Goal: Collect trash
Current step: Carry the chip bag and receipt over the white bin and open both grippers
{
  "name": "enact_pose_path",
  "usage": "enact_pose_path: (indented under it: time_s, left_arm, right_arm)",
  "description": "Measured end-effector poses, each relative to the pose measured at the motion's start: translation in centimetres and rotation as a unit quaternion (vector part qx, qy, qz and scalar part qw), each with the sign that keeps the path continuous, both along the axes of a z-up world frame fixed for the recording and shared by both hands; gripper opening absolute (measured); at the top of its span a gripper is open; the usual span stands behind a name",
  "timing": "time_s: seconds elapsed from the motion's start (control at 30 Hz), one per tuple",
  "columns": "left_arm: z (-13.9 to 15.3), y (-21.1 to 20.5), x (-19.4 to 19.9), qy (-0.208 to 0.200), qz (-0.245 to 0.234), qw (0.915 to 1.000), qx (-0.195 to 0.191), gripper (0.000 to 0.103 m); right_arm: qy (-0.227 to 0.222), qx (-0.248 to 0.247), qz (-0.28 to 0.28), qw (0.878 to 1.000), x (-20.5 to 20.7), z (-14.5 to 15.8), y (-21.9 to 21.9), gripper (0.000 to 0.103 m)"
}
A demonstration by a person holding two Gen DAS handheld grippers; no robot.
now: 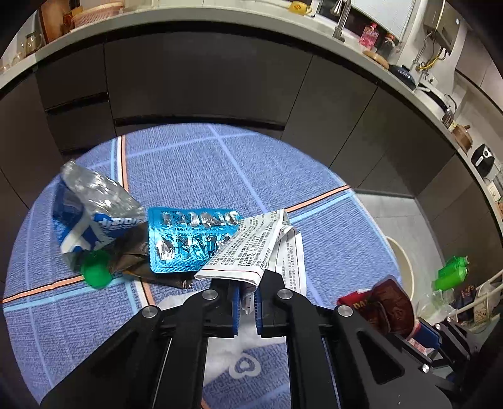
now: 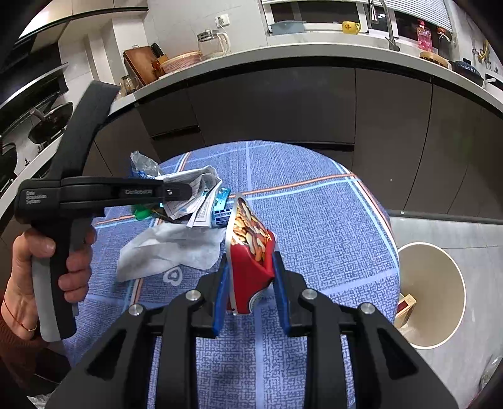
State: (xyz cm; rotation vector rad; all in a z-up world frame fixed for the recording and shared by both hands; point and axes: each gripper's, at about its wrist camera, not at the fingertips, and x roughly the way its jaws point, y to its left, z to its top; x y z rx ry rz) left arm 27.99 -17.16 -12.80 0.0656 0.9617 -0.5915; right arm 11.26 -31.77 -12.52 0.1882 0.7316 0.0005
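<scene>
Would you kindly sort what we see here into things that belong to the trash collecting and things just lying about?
Part of the job:
printed leaflet in the left gripper
red snack bag in the right gripper
crushed bottle
blue pill pack
white tissue
bin

Just lying about:
yellow mug
glass kettle
pink basket

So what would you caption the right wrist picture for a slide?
Right gripper holds a red snack bag above the blue tablecloth, while the left gripper pinches a folded leaflet.
</scene>
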Motion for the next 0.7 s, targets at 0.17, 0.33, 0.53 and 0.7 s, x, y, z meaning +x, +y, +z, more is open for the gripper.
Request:
enact_pose_path:
  time_s: [0.17, 0.33, 0.53, 0.7]
  left_arm:
    - [2.9, 0.5, -2.4, -0.026, -0.004, 0.9995, -0.018, 0.005]
    - [5.3, -0.1, -4.8, -0.048, -0.018, 0.9982, -0.031, 0.005]
    - [8.2, -2.2, -7.7, -0.071, -0.051, 0.9948, -0.053, 0.005]
    - [9.6, -5.3, -9.8, -0.080, -0.090, 0.9904, -0.068, 0.005]
  right_arm:
    - [-0.020, 0.001, -0.002, 1.000, -0.9, 1.2, -0.6, 0.027]
    - [-0.044, 0.000, -0.011, 0.999, -2.0, 2.7, -1.4, 0.027]
    - [-0.072, -0.003, -0.035, 0.997, -4.1, 4.5, -3.6, 0.027]
    - [-0.087, -0.006, -0.065, 0.994, -6.1, 5.3, -6.4, 0.027]
